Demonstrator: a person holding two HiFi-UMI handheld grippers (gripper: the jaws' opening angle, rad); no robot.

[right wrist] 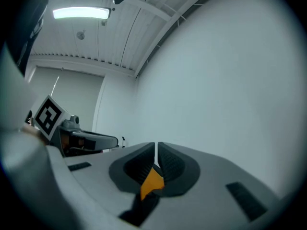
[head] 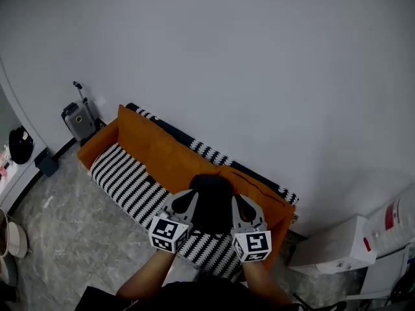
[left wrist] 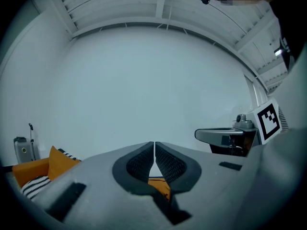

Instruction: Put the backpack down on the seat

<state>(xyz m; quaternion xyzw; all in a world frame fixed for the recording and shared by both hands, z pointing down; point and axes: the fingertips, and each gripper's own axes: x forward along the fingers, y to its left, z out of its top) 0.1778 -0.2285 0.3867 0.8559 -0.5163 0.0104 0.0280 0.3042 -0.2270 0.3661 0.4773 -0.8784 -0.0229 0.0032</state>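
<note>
The black backpack (head: 211,201) rests against the orange back cushions of the sofa (head: 139,144), over the black-and-white striped seat (head: 126,183). In the head view it shows between my two grippers. My left gripper (head: 187,198) (left wrist: 154,150) is at its left side, shut, with nothing visible between the pads. At its right side is my right gripper (head: 240,201) (right wrist: 157,153), also shut. Both gripper views look level at the pale wall, with only orange cushion showing under the jaws. Whether the fingertips touch the backpack I cannot tell.
A grey suitcase (head: 79,120) stands at the sofa's far left end, with a dark bin (head: 47,162) on the floor beside it. A white box (head: 334,245) sits right of the sofa. The wall runs close behind the sofa. Grey tiled floor (head: 65,238) lies in front.
</note>
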